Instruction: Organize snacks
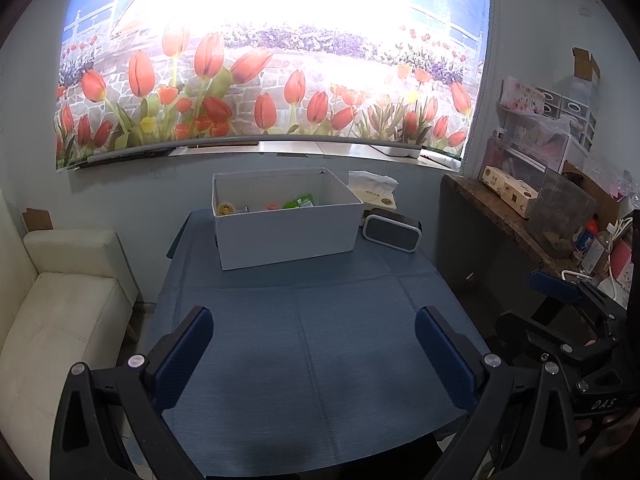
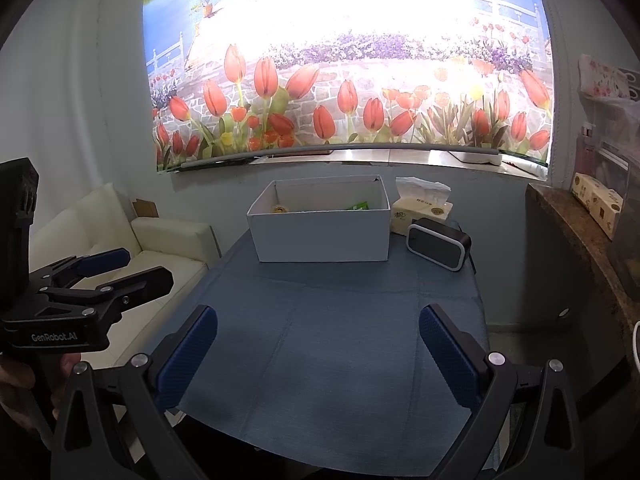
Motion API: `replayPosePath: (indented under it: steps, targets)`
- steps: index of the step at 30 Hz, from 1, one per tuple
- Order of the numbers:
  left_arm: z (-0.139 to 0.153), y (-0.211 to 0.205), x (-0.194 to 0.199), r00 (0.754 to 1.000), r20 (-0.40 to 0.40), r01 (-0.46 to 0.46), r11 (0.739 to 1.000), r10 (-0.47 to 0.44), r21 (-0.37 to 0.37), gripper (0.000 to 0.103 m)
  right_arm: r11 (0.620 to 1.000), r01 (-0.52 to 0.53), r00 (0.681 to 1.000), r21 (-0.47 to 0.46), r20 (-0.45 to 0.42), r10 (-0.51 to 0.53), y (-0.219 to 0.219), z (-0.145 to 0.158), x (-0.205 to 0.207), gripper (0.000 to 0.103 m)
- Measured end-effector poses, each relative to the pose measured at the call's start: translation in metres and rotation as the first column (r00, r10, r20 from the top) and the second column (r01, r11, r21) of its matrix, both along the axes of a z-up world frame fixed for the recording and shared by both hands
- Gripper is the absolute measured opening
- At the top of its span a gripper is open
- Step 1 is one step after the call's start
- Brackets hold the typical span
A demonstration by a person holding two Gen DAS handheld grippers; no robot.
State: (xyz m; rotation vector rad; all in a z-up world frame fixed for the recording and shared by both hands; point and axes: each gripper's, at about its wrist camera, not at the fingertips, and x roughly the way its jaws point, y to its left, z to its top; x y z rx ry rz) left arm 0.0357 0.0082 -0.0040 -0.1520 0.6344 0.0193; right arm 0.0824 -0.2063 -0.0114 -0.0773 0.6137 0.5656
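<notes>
A white open box [image 1: 286, 232] stands at the far end of the blue-clothed table [image 1: 312, 340]. Inside it lie several snacks: a yellow round one [image 1: 225, 209], an orange one [image 1: 272, 207] and a green packet [image 1: 299, 201]. The box also shows in the right wrist view [image 2: 324, 236], with the green packet [image 2: 357, 206] just visible over its rim. My left gripper [image 1: 314, 354] is open and empty, low over the near part of the table. My right gripper [image 2: 318, 354] is open and empty beside it, to the right. Each gripper shows at the edge of the other's view.
A tissue pack [image 1: 374, 190] and a black speaker [image 1: 392, 232] sit right of the box. A cream sofa [image 1: 60, 312] stands left of the table. A cluttered brown shelf [image 1: 520, 216] runs along the right. A tulip blind hangs on the back wall.
</notes>
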Motion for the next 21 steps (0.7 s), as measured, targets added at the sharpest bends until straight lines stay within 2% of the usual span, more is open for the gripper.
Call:
replayPosePath:
  steps: [21]
  targets:
    - [0.0015,0.0002,-0.0024,1.000,0.011,0.010,1.000,-0.009,-0.019,0.103,1.000,0.004,1.000,0.007,-0.005,-0.004,-0.0016,-0.0018,-0.0019,0.103]
